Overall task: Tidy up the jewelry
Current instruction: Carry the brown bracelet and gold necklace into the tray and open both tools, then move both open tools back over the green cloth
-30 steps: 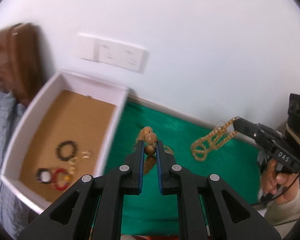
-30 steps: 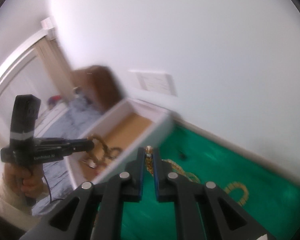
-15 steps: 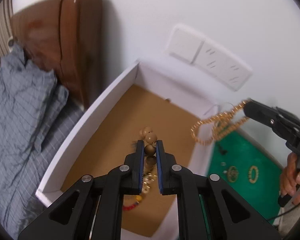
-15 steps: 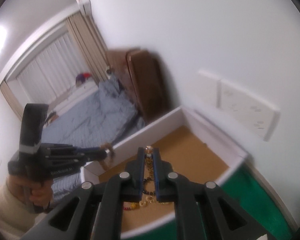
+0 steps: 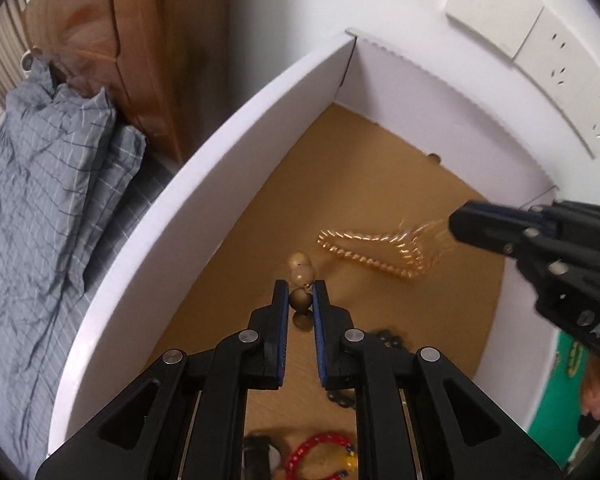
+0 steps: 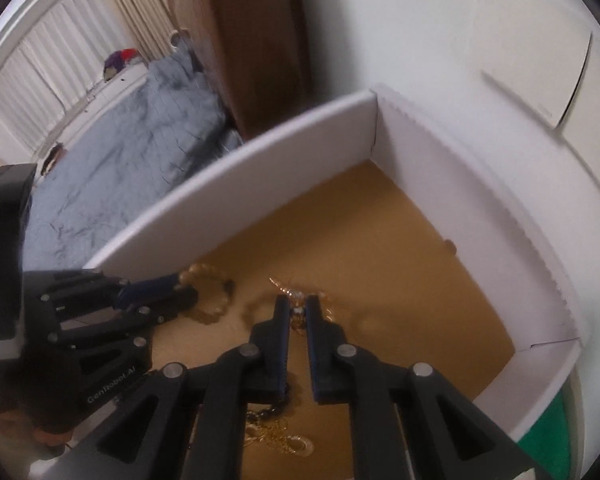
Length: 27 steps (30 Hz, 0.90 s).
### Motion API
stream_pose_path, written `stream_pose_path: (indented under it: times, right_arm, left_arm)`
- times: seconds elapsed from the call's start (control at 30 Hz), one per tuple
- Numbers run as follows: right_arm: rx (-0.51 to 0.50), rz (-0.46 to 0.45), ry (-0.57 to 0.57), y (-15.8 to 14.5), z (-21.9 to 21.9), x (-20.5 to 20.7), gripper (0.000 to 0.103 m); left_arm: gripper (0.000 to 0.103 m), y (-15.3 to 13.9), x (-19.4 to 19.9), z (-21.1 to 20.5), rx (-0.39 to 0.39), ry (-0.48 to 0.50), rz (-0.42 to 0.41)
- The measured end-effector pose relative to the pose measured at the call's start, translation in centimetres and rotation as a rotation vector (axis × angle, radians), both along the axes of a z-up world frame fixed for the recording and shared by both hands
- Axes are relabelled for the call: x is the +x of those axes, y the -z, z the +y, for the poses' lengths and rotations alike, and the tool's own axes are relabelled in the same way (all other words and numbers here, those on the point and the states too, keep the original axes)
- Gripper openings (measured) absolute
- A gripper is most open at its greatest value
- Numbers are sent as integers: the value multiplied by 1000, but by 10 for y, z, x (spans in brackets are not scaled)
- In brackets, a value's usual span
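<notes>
My left gripper (image 5: 301,292) is shut on a wooden bead bracelet (image 5: 301,276) and holds it inside the white box (image 5: 204,168) with the brown floor. My right gripper (image 6: 298,307) is shut on a golden bead necklace (image 5: 374,248), which hangs blurred over the box floor; in the right wrist view the necklace (image 6: 298,300) shows at its tips. The left gripper (image 6: 180,292) and its wooden bracelet (image 6: 212,296) show at the left of the right wrist view. The right gripper (image 5: 460,228) enters the left wrist view from the right.
A black bead bracelet (image 5: 388,336), a red bead bracelet (image 5: 320,444) and gold chain pieces (image 6: 284,440) lie on the box floor. A green mat (image 6: 548,432) lies right of the box. A bed (image 5: 40,200) and a wooden headboard (image 5: 140,40) stand left; wall sockets (image 5: 560,64) are behind.
Both grippers have moved from over the green mat leftward and down into the white box, carrying the wooden bracelet and the golden necklace. The box floor is now close.
</notes>
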State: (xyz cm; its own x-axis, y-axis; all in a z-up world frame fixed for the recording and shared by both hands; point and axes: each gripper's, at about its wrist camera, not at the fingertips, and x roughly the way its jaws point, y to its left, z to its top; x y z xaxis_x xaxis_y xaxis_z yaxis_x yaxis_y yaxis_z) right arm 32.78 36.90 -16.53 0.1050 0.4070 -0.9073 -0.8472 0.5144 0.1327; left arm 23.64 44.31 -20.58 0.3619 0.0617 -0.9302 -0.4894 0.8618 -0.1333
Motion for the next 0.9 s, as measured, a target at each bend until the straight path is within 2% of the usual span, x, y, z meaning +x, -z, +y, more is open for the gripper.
stream_pose_path:
  times: [0.03, 0.07, 0.1, 0.13, 0.27, 0.33, 0.43, 0.53, 0.67, 0.8, 0.9]
  right_arm:
    - [14, 4, 9, -1, -4, 2, 16]
    - [27, 4, 18, -3, -6, 2, 32]
    - [42, -2, 29, -6, -8, 4, 50]
    - [61, -11, 41, -12, -13, 1, 54]
    - [107, -89, 92, -39, -39, -2, 56]
    - [135, -167, 121, -60, -64, -15, 60]
    - [187, -235, 159, -80, -104, -40, 62]
    - [229, -262, 200, -88, -168, -71, 63]
    - [206, -341, 239, -79, -252, -107, 63]
    - [114, -390, 333, -54, -351, -137, 63]
    - [38, -407, 418, -32, -414, -148, 63]
  left_arm:
    - [21, 2, 0, 2, 14, -12, 2]
    - [30, 3, -1, 4, 22, -21, 6]
    - [48, 3, -2, 5, 30, -31, 6]
    - [57, 2, -4, 6, 37, -42, -2]
    - [69, -22, -23, 0, 77, -62, -60]
    - [81, -41, -35, -13, 122, -59, -94]
    - [94, -73, -57, -45, 191, -46, -172]
    - [96, -101, -75, -87, 229, 9, -254]
    - [96, -128, -90, -156, 235, 142, -335]
    - [98, -135, -97, -224, 151, 278, -367]
    - [98, -117, -93, -273, 81, 378, -326]
